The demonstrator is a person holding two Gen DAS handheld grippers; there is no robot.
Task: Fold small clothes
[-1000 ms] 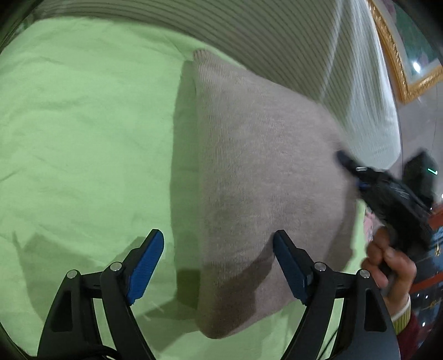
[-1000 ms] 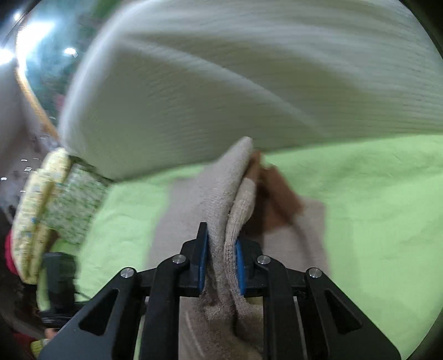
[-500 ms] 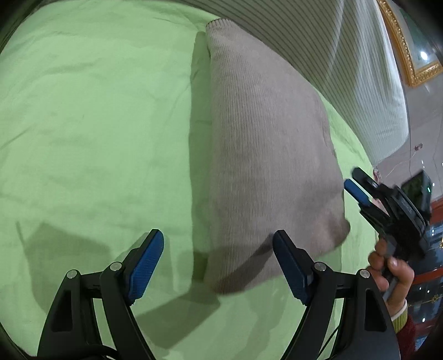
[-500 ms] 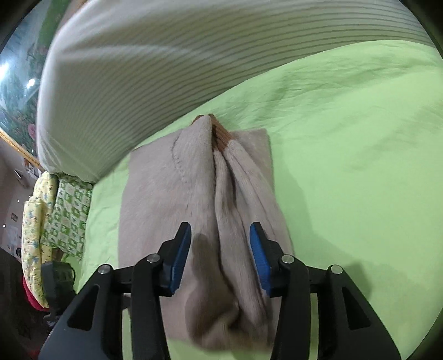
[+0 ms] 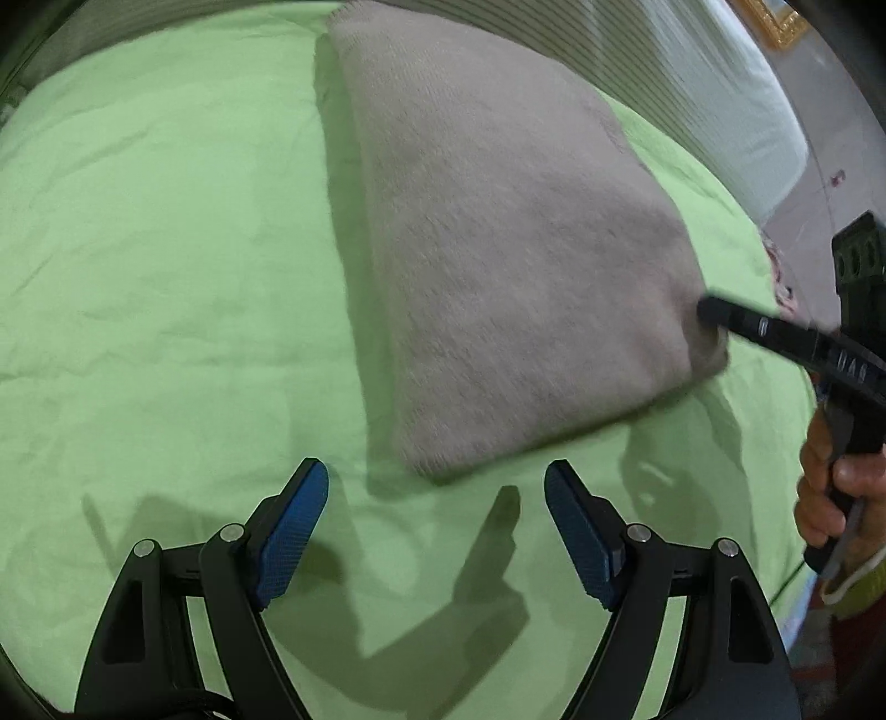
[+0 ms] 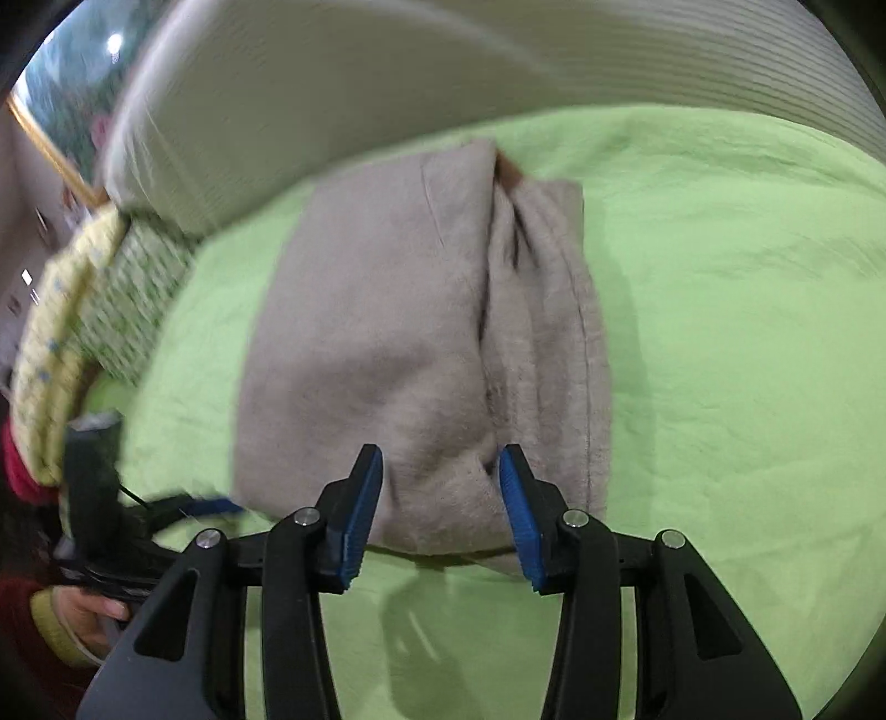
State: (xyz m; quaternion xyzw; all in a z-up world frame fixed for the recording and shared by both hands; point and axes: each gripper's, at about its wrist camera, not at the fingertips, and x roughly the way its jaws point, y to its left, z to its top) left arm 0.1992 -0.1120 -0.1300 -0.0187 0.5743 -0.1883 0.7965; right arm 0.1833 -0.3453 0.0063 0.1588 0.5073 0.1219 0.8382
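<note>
A folded beige knit garment lies flat on the green sheet. My left gripper is open and empty, just short of the garment's near corner. In the right wrist view the garment lies folded with a brown patch at its far edge. My right gripper is open, its blue pads either side of the garment's near edge, not clamped. The right gripper's finger also shows in the left wrist view, touching the garment's right corner.
A white striped pillow or duvet lies along the far side of the bed. A yellow-green patterned cloth hangs at the bed's edge on the left. A gold picture frame is on the wall behind.
My right gripper opened and let go of the garment, which now lies flat. My left gripper drew back from the garment, so its near corner now lies beyond the fingertips.
</note>
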